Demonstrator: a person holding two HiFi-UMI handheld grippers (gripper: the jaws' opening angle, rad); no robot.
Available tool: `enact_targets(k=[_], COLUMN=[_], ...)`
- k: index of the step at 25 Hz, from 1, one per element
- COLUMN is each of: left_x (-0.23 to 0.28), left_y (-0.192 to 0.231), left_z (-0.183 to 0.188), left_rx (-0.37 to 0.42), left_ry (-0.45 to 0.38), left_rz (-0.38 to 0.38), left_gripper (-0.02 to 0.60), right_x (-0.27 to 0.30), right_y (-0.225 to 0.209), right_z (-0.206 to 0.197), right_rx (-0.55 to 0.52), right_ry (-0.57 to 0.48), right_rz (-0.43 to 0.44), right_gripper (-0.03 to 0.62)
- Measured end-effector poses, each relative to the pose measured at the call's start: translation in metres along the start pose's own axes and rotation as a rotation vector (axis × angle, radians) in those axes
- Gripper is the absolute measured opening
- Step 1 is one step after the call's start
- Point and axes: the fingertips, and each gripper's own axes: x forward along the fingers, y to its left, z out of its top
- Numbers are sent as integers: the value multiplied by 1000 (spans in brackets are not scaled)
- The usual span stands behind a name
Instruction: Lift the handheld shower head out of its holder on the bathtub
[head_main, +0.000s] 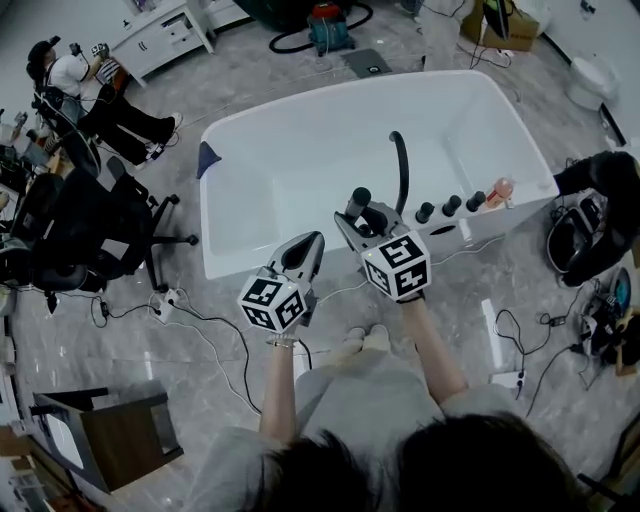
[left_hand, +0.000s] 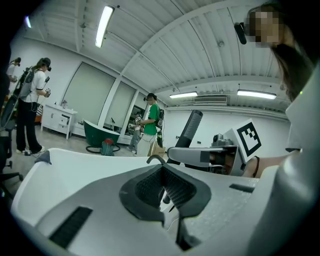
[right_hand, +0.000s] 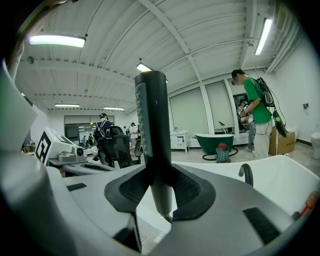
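The black handheld shower head (right_hand: 152, 125) stands upright between the pads of my right gripper (right_hand: 161, 192), which is shut on its handle. In the head view the shower head (head_main: 357, 200) and right gripper (head_main: 362, 222) hang over the near rim of the white bathtub (head_main: 235, 255), left of the black curved spout (head_main: 401, 165) and the black knobs (head_main: 452, 204). My left gripper (head_main: 306, 248) hovers just left of it, jaws together with nothing between them. From the left gripper view the shower head (left_hand: 190, 129) shows beyond the left gripper (left_hand: 162, 192).
A pink bottle (head_main: 500, 190) sits on the tub's right corner. Black office chairs (head_main: 90, 235) stand at the left, and cables with a power strip (head_main: 168, 298) lie on the floor. Dark bags (head_main: 590, 215) are at the right. People stand in the background.
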Motion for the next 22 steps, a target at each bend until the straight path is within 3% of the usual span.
enact_targets(k=[10, 22], left_x=[-21, -32], left_y=[-7, -17], left_z=[36, 57], left_rx=[82, 127], left_ry=[-37, -74], left_rz=[-3, -23], left_gripper=[5, 5], right_x=[-14, -23], right_y=[26, 41], right_z=[26, 54], right_rx=[-33, -46], right_ry=[-18, -103], right_rz=[29, 16], right_gripper=[133, 133])
